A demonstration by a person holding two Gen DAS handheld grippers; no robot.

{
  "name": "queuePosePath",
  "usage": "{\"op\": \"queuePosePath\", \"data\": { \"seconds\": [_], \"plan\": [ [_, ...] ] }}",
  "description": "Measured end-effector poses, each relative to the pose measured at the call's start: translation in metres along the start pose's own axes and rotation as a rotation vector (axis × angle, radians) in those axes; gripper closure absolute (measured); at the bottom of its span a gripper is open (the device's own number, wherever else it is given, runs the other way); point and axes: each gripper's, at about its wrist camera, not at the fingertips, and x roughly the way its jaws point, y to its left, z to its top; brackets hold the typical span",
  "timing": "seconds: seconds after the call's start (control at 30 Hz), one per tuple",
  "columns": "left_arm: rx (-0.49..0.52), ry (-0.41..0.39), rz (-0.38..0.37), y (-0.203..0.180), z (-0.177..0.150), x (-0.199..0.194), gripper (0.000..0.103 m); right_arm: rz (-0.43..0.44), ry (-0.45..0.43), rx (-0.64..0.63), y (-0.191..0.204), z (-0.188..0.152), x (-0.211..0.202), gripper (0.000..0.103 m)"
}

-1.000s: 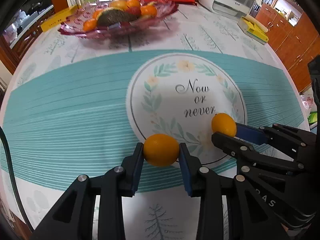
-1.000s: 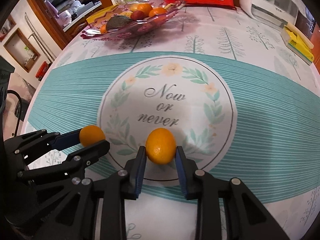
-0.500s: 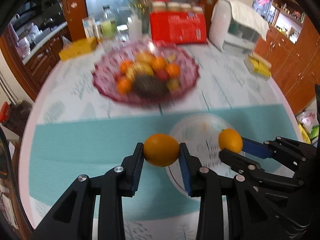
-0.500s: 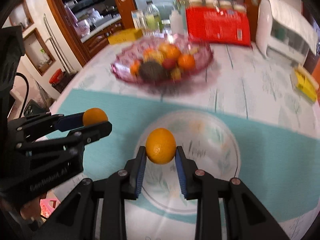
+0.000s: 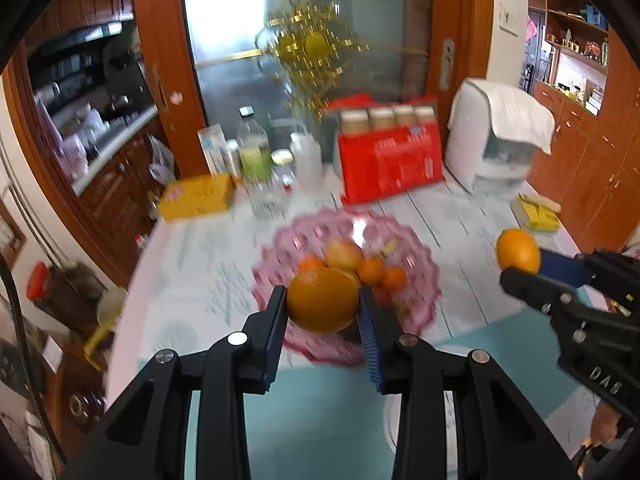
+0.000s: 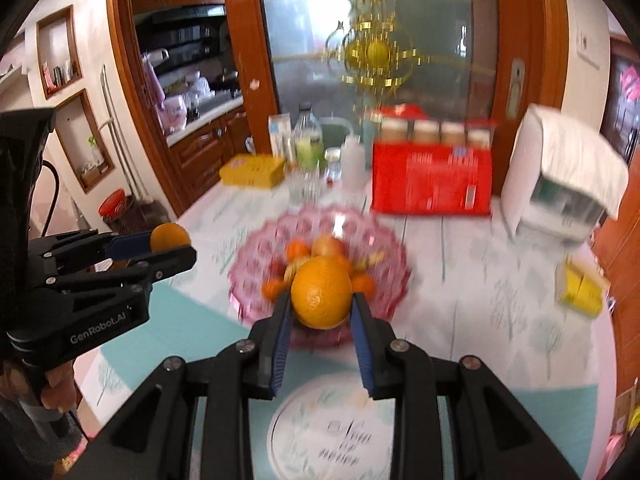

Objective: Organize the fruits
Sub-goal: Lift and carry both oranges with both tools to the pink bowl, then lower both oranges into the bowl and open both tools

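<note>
My left gripper (image 5: 322, 300) is shut on an orange (image 5: 322, 298), held in the air in front of a pink glass fruit bowl (image 5: 420, 264). My right gripper (image 6: 321, 298) is shut on a second orange (image 6: 321, 297), also raised before the same bowl (image 6: 384, 248). That bowl holds several small oranges, an apple and other fruit. In the left wrist view the right gripper (image 5: 520, 264) shows at the right edge with its orange (image 5: 517, 250). In the right wrist view the left gripper (image 6: 172, 245) shows at the left with its orange (image 6: 169, 237).
Behind the bowl stand a red carton (image 5: 390, 164), bottles (image 5: 256, 152), a yellow box (image 5: 196, 198) and a white appliance (image 5: 496, 136). A yellow pack (image 6: 580, 290) lies at the right. The tablecloth (image 6: 192, 320) has a teal band and a round printed motif (image 6: 336, 436) near me.
Both grippers have risen from just above the tablecloth and tilted up, each still holding its orange. The fruit bowl now lies directly behind the held oranges and the room behind has come into view.
</note>
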Motion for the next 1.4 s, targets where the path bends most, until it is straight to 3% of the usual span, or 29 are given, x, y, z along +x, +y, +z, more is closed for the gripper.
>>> {"op": "queuePosePath", "data": {
  "seconds": [0.23, 0.43, 0.9, 1.4],
  "plan": [
    [0.014, -0.045, 0.045, 0.014, 0.044, 0.012, 0.070, -0.005, -0.061, 0.027, -0.006, 0.049, 0.017, 0.073],
    [-0.019, 0.000, 0.038, 0.025, 0.053, 0.058, 0.070, 0.014, -0.024, 0.070, -0.008, 0.064, 0.065, 0.073],
    [-0.020, 0.199, 0.021, 0.031, 0.020, 0.193, 0.070, -0.013, 0.192, 0.160, -0.030, 0.028, 0.190, 0.073],
    [0.007, 0.308, 0.009, 0.022, -0.002, 0.252, 0.068, -0.029, 0.299, 0.194, -0.044, 0.007, 0.246, 0.070]
  ]
}}
